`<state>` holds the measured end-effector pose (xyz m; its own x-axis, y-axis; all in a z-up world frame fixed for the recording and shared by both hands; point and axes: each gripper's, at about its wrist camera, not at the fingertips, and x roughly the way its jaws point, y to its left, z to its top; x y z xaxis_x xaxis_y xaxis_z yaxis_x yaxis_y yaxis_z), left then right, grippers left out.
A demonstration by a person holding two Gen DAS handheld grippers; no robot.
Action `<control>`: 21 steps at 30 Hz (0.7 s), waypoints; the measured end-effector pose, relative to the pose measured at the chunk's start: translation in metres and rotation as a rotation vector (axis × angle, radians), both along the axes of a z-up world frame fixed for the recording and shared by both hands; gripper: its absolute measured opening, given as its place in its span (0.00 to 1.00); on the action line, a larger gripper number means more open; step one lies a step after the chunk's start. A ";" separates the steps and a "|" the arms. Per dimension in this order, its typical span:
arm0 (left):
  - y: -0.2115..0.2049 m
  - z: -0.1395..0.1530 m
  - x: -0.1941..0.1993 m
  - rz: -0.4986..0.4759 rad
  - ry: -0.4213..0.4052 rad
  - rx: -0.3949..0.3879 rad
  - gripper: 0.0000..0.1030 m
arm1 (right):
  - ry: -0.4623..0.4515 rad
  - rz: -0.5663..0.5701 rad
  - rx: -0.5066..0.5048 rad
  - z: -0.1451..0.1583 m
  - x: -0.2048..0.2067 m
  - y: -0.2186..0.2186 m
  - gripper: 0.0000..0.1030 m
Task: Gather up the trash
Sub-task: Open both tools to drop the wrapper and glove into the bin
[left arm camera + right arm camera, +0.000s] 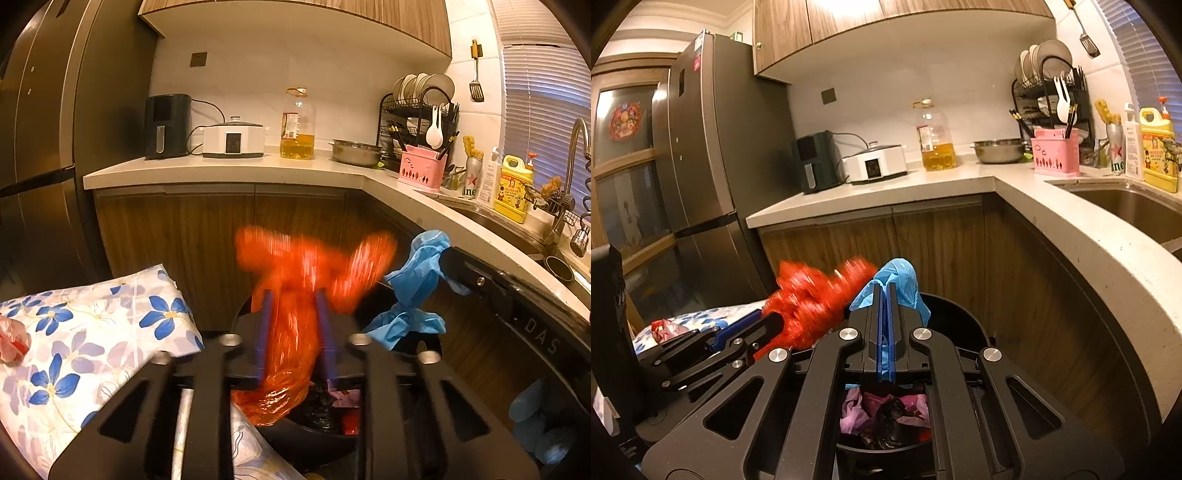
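My left gripper (294, 295) is shut on an orange plastic bag (295, 332), which hangs between its fingers over a black trash bin (306, 424). The bag's top is motion-blurred. My right gripper (885, 286) is shut on a crumpled blue plastic bag (901, 284), held over the same bin (960, 317). The bin holds pink and black trash (886, 410). In the right wrist view the left gripper (768, 321) with the orange bag (816, 299) is just to the left. In the left wrist view the right gripper (439, 258) holds the blue bag (417, 280).
A floral cloth bundle (85, 339) with a red scrap (13, 339) lies left of the bin. The L-shaped counter (1052, 206) carries an air fryer, cooker, oil bottle (934, 136), steel bowl, pink caddy and dish rack. The sink (1134, 206) is at right, the fridge (709, 147) at left.
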<state>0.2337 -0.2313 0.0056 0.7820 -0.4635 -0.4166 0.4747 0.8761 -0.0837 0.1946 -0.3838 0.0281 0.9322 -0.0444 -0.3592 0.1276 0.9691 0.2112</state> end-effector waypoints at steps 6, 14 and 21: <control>0.005 -0.001 0.002 0.008 0.004 -0.012 0.48 | 0.026 -0.018 0.027 -0.007 0.004 -0.006 0.15; 0.022 -0.003 0.000 0.078 0.009 -0.022 0.71 | 0.023 -0.047 0.029 -0.010 -0.002 -0.007 0.46; 0.044 -0.006 -0.008 0.150 -0.003 -0.006 0.91 | 0.024 -0.082 -0.002 -0.012 -0.013 0.001 0.77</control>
<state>0.2258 -0.1875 0.0001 0.8441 -0.3439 -0.4113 0.3389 0.9367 -0.0877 0.1816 -0.3832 0.0161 0.9166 -0.1210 -0.3810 0.2114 0.9556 0.2052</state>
